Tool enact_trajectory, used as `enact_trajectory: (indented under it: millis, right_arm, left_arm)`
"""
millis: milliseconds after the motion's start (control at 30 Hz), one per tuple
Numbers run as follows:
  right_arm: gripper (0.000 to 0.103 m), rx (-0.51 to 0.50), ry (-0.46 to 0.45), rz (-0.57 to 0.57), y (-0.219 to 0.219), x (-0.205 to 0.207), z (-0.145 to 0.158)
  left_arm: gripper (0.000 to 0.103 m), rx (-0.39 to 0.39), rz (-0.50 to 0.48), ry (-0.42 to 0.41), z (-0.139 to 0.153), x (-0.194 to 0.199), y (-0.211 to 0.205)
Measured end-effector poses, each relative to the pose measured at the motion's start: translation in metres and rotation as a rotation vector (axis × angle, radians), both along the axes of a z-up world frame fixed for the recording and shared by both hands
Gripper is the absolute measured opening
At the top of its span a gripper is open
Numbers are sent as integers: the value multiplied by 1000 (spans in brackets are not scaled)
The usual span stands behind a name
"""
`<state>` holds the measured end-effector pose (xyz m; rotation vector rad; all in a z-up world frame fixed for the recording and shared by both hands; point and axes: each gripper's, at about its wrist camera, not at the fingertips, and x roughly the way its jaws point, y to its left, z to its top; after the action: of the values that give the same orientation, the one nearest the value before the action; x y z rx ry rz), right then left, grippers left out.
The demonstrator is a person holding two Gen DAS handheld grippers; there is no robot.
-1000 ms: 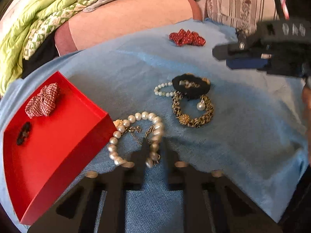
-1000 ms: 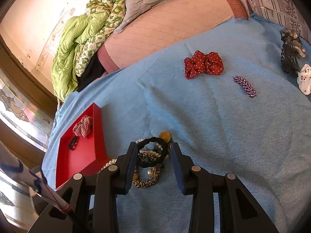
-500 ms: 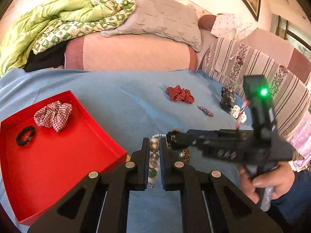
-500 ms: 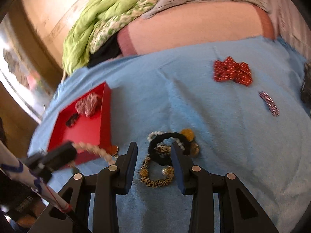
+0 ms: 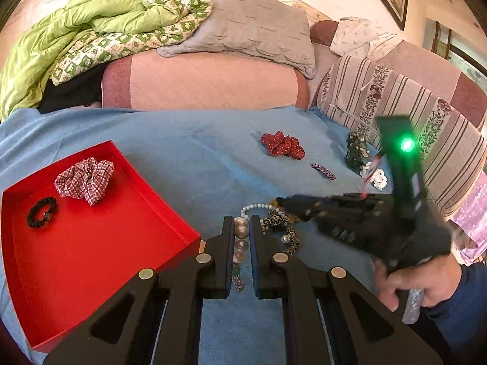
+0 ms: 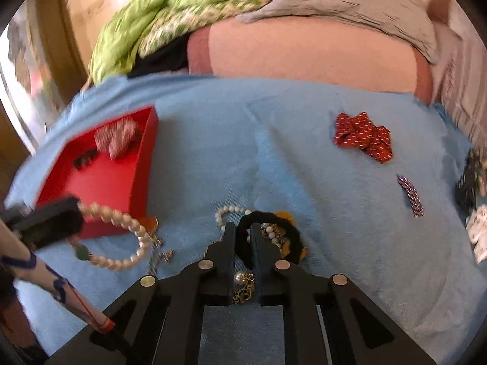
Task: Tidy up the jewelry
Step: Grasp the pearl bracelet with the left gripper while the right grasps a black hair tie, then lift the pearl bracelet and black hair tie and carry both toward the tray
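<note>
My left gripper [image 5: 242,223] is shut on the big pearl necklace [image 5: 240,237], whose beads show between its fingers. In the right wrist view the necklace [image 6: 121,219] hangs from that gripper [image 6: 45,223] beside the red tray [image 6: 100,179]. My right gripper [image 6: 242,229] is shut on the black scrunchie [image 6: 268,237], which lies on a pile with a leopard bracelet [image 5: 281,228] and a small pearl bracelet [image 5: 255,206]. The red tray [image 5: 91,258] holds a plaid scrunchie [image 5: 83,179] and a black bead bracelet [image 5: 41,211].
On the blue blanket [image 5: 197,158] lie a red dotted scrunchie [image 5: 283,146], a purple clip [image 5: 322,170], a dark hair clip [image 5: 356,152] and a white piece [image 5: 377,178]. Pillows and a green quilt [image 5: 91,30] lie behind. The person's hand [image 5: 417,283] holds the right gripper.
My left gripper has lifted the pearl necklace off the blanket and now points level. My right gripper has moved in and shut on the black scrunchie.
</note>
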<state>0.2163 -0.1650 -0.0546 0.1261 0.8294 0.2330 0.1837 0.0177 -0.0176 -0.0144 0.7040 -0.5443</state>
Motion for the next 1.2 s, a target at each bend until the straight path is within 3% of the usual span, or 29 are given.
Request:
enact_trajectory:
  millis: [233,400,533,600,633,900,967,1033,1200]
  right_arm:
    - [9,245,-64,-48,-32,-12,23]
    - [9,272,-72,-43,-34,-13,27]
    - [10,200,-8,10,-17,-10,18]
    - [34,136,25,50,-3,-9,11]
    - [37,100,25,51,1,-9,9]
    - [38,-180,24,137,35,-13,-9]
    - [31,-227,27,146,40,-11,-15]
    - [8,-280,20,133,40,-12,-17]
    - [8,-119,-42,39,10,-14,7]
  left_arm:
    - [9,-3,6,-2,1,-2,1]
    - [9,1,3,-2,1,-1,-2]
    - [9,-1,7,1,1,0,-1]
    - [9,-4,10,3,1,0,0]
    - [9,-4,10,2,1,0,1]
    - [9,-1,8,6,2,0,2]
    - [9,0,3,5,2,-1,1]
    - [9,1,2,4,2,-1,1]
    - [9,-8,3,0,3,-2,3]
